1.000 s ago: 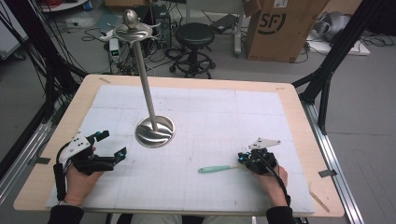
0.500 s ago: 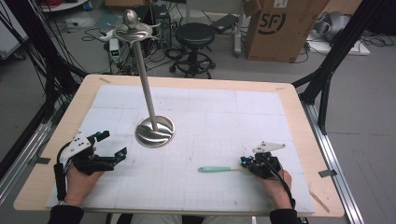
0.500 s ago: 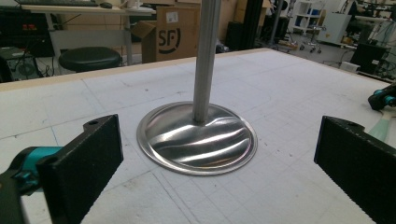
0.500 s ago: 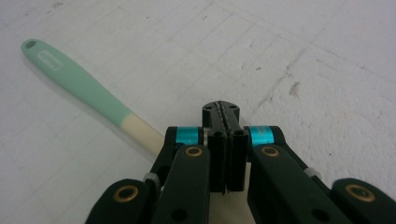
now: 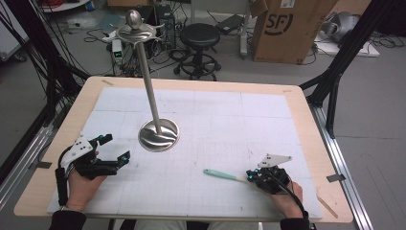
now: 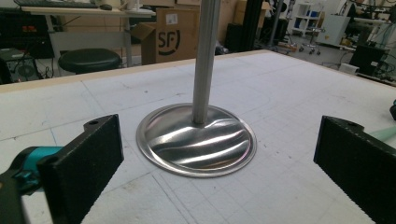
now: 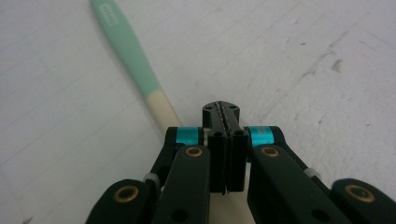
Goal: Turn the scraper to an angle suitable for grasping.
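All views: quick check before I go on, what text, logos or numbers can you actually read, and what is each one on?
"SF": printed on the cardboard box on the floor beyond the table, also legible in the left gripper view.
White label on that box in the left gripper view: too small to read.
Embossed mark near the end of the green toothbrush handle: too blurred to read.

The near end of the green-and-cream stick (image 7: 135, 60) ran under the right gripper (image 7: 221, 112) and was hidden beneath its linkage. Ahead of the left gripper (image 6: 219, 163), the metal stand (image 6: 205, 60) was cut off by the top edge.
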The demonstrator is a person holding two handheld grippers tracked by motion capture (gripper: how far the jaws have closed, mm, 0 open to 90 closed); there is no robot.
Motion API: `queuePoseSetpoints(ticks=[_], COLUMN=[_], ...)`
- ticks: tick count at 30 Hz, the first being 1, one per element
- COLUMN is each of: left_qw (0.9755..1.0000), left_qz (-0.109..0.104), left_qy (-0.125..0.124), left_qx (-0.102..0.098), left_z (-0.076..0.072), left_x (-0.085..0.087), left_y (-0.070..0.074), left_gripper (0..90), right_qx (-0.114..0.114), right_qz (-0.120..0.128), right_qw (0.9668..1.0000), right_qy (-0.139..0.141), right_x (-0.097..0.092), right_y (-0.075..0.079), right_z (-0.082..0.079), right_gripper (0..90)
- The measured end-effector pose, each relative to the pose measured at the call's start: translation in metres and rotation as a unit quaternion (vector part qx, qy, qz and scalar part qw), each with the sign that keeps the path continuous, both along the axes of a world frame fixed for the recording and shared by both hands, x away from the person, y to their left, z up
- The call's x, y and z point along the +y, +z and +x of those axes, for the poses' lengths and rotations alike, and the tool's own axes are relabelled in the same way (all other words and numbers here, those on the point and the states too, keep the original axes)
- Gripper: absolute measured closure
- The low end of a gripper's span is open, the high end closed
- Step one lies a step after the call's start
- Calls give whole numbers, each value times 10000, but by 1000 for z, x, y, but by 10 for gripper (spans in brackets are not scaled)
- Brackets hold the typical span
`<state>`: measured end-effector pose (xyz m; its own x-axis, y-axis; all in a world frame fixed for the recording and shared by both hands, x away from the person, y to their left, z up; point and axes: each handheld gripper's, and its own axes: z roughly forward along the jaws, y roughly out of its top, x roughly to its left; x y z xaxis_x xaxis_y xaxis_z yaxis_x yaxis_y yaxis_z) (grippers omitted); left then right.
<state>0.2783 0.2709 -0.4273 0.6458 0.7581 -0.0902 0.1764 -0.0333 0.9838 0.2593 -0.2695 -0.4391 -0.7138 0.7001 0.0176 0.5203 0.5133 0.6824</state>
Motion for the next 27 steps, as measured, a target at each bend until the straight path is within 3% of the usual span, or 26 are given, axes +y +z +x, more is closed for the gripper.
queuePoseSetpoints(ticks=[3,9,16,18,22,27], left_qw=[10000,10000,10000,10000,10000,10000], left_qz=[5,0,6,4,-27,-8], left_qy=[5,9,5,11,9,-7], left_qx=[-2,-5,-1,3,-19,-8], left_z=[0,0,1,1,1,2], left_x=[0,0,0,-1,-1,-2], left_y=[0,0,0,0,0,0], left_gripper=[23,23,23,23,23,23], right_qx=[73,92,-111,-215,-418,-289], right_qz=[12,9,71,113,286,437], right_qw=[9998,9996,9986,9976,9962,9966], right_qy=[172,262,514,650,705,636], right_x=[0,0,4,7,13,11], right_y=[1,1,8,12,21,25], right_z=[-5,-6,-6,-6,-8,-7], right_gripper=[900,900,898,863,654,465])
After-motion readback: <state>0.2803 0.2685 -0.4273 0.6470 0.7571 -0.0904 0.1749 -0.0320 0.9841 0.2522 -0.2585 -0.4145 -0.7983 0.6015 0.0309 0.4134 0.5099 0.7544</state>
